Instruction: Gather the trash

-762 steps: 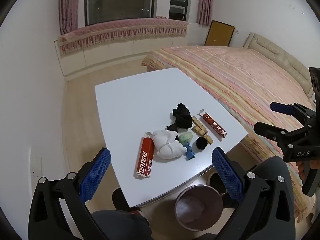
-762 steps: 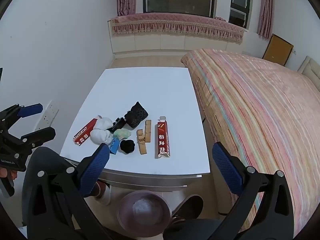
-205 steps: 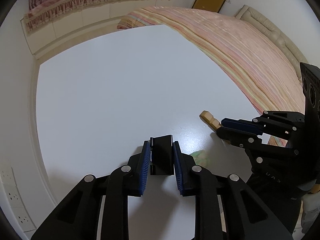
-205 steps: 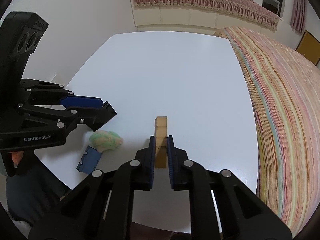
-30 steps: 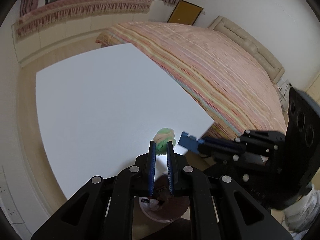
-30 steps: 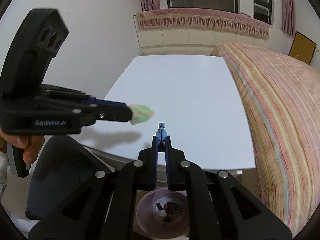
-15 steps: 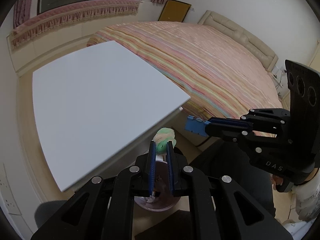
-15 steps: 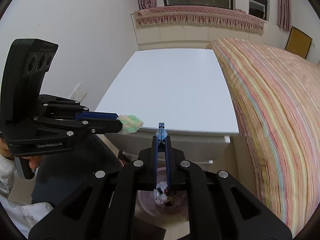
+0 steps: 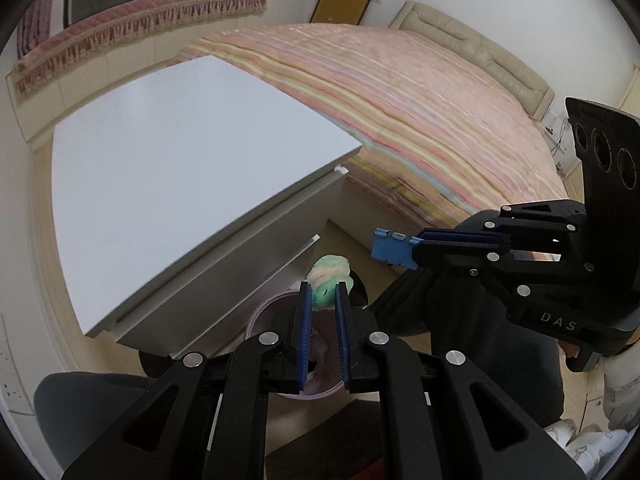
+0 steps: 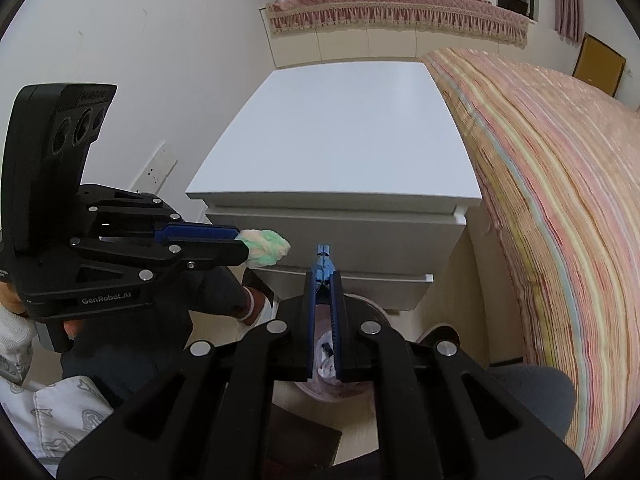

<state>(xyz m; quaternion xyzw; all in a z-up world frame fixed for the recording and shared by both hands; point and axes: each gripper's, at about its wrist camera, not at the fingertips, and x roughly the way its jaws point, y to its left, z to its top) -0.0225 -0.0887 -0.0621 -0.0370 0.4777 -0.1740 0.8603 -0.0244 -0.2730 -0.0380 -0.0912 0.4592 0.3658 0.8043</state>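
Note:
My left gripper (image 9: 323,286) is shut on a green and white crumpled wad (image 9: 330,276), held in the air above the pinkish trash bin (image 9: 260,312) on the floor in front of the table. The wad also shows in the right wrist view (image 10: 266,248). My right gripper (image 10: 323,276) is shut on a flat blue piece (image 10: 322,260), also over the bin (image 10: 368,308); the piece also shows in the left wrist view (image 9: 390,249). The bin holds earlier trash. The white table top (image 10: 344,132) is bare.
The striped bed (image 10: 560,184) runs along the table's right side. A white wall with a socket plate (image 10: 158,166) is on the left. The person's dark-clad legs (image 10: 132,344) and a grey seat (image 9: 80,408) are close to the bin.
Both grippers have pulled back off the table edge and lowered, each still holding its item. The bin now sits right under the fingers.

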